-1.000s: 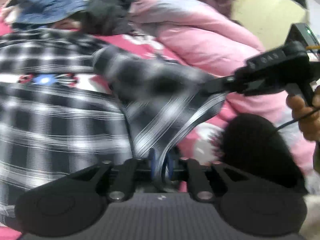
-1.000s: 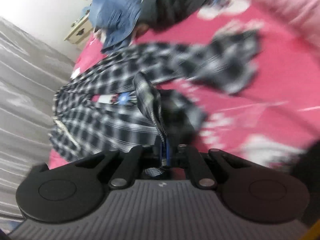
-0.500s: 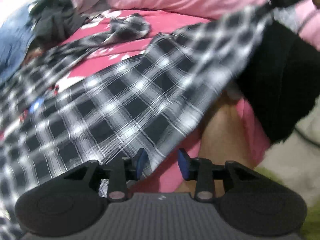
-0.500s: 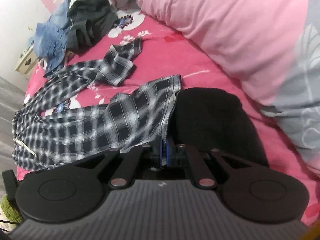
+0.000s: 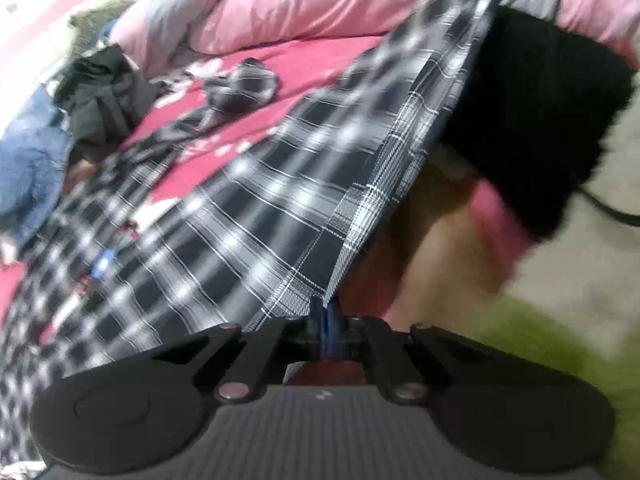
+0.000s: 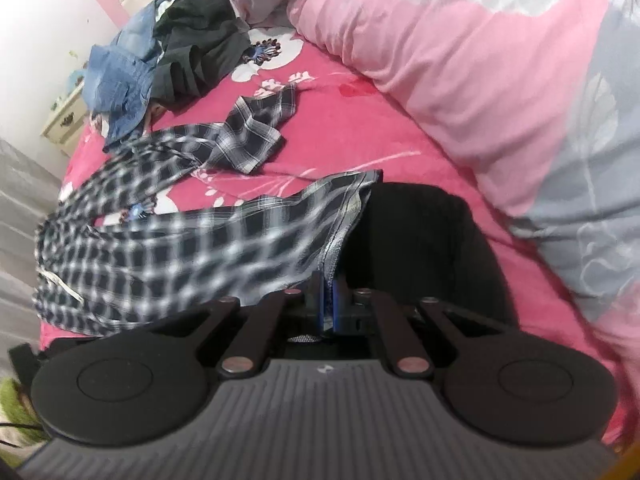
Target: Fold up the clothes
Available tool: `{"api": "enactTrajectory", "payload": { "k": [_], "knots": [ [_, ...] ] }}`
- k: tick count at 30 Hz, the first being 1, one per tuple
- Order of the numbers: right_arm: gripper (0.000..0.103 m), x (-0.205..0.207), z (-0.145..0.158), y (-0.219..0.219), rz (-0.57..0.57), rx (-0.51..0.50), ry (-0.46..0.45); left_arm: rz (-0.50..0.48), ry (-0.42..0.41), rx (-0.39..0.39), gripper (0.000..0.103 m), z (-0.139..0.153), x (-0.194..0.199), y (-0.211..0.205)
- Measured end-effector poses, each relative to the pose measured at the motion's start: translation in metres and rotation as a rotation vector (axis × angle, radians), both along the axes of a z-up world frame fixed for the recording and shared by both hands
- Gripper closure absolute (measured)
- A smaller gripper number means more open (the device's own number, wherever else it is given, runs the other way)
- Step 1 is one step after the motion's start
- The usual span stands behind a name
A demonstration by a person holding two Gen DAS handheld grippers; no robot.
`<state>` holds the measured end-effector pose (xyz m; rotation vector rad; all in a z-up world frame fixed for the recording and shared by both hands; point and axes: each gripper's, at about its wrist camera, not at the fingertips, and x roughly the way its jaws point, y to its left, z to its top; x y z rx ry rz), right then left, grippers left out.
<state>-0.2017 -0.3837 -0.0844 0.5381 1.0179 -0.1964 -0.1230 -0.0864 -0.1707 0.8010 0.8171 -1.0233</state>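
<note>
Across the bed [image 6: 360,136], a deep pink sheet with white flowers is spread, and a thick pink and grey quilt [image 6: 500,80] is heaped along its far side. Over the sheet lies the black and white checked shirt [image 6: 168,248], its body stretched from the near left edge of the bed towards the middle, one sleeve trailing off and ending in a crumpled cuff further up the bed. Just beside the shirt's raised edge sits a black garment [image 6: 424,240], touching it along that edge. At the head of the bed there is a pile of other clothes, a dark grey piece [image 6: 196,52] lying against a blue denim one [image 6: 120,76].

On the right gripper [image 6: 327,304] the fingers are pressed together on the hem of the shirt, which runs up from between them. On the left gripper [image 5: 325,320] the fingers are likewise clamped tight on a corner of the same shirt, and the cloth rises taut from them towards the upper right of the left wrist view, blurred with movement
</note>
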Motion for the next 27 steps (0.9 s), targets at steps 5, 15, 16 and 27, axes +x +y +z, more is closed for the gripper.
{"api": "enactTrajectory", "payload": {
  "k": [5,15,16,27],
  "knots": [
    [0.101,0.005,-0.005,0.004,0.022,-0.019,0.041,0.029,0.135,0.061,0.101,-0.022,0.006,-0.004],
    [0.099,0.006,-0.009,0.014,0.045,-0.092,0.114,0.077,0.283,0.017,0.085,-0.017,0.030,0.004],
    [0.098,0.005,-0.008,0.014,0.042,-0.107,0.123,0.089,0.305,0.006,0.082,-0.012,0.033,0.008],
    [0.091,0.053,0.051,0.020,0.172,-0.218,-0.121,0.619,0.295,-0.048,0.081,0.026,0.154,0.110]
  ]
}}
